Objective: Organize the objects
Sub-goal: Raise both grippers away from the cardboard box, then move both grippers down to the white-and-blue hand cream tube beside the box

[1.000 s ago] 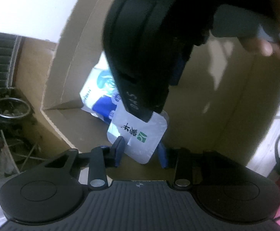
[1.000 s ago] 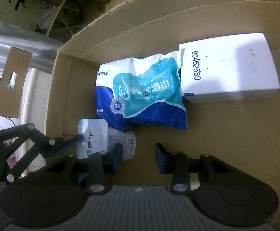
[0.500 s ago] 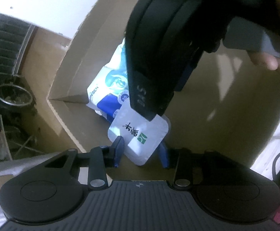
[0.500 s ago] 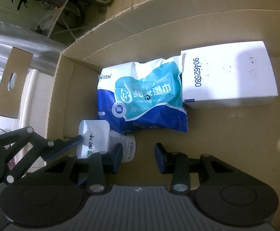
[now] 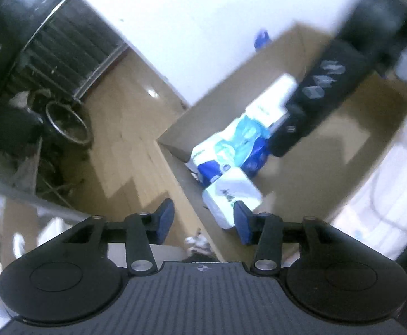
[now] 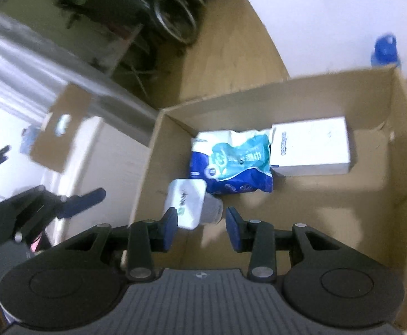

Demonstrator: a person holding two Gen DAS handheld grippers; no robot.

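Both pairs of jaws stand apart and hold nothing: left gripper [image 5: 200,220], right gripper [image 6: 201,226]. Inside the cardboard box [image 6: 399,195], a white foil-lidded cup [image 6: 188,205] lies on its side against the left wall, touching the blue wet-wipes pack [image 6: 232,164]; a white carton [image 6: 312,146] sits beside the pack.

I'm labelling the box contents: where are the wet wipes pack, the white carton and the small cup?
wet wipes pack [image 6: 239,159], right wrist view, teal label.
white carton [image 6: 315,145], right wrist view, top face.
small cup [image 6: 188,198], right wrist view, foil lid.
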